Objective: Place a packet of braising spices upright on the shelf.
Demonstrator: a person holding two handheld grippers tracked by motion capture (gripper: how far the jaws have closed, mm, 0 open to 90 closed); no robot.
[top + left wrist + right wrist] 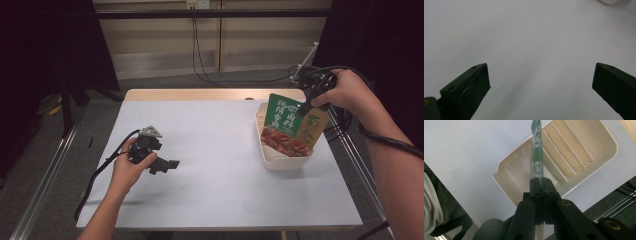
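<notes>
pouch (292, 124) pinched upright in right gripper (306, 106), over tray (280, 162)

Pouch (290, 125) lettering (too small) unreadable; tray (610, 1) cut off

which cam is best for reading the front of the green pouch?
High view: the green pouch faces the camera, printed front legible, held upright over the cream tray by the right gripper. Right gripper view shows the pouch edge-on, a thin strip between the shut jaws. Left gripper view shows bare table, a tray corner at top.
</notes>
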